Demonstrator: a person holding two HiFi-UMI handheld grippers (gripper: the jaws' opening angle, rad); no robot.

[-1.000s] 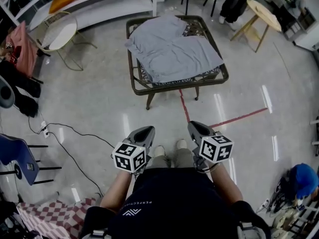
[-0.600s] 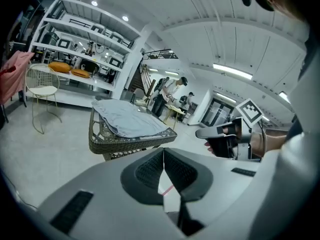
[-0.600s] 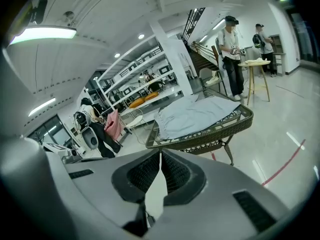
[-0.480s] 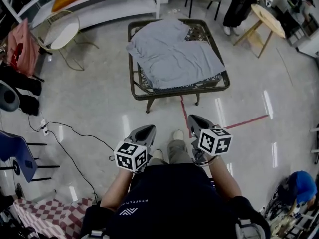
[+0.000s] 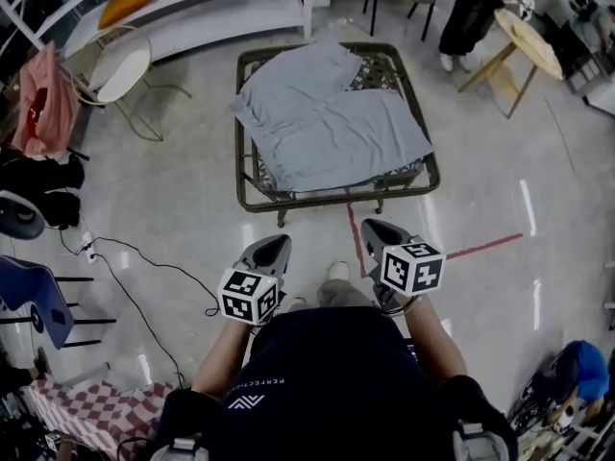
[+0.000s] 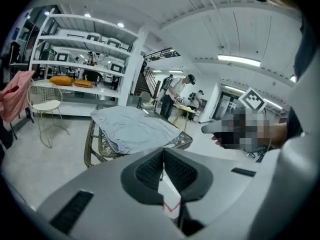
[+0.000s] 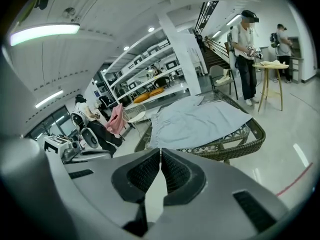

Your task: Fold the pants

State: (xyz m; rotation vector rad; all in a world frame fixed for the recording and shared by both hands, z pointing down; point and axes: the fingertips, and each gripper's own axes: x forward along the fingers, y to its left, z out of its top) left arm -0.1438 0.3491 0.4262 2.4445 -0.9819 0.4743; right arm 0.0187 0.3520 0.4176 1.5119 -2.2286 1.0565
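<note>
Glossy pale floor (image 5: 173,209) stretches ahead of us, and right in front stands the low wicker table (image 5: 336,198) with the grey pants (image 5: 327,128) spread flat across its top. We hold the left gripper (image 5: 272,248) and the right gripper (image 5: 377,230) close to the body, side by side, both clenched on nothing, jaws pressed together. So the pants lie straight ahead, well apart from both tips, with bare floor between. Their waist looks to sit toward the near-left corner, with the two legs fanning away, one to the far side and one to the right. Neither gripper is clearly nearer. The left lines up with the waist end and the right with the right-hand leg, so we judge a two-handed reach forward comes next
</note>
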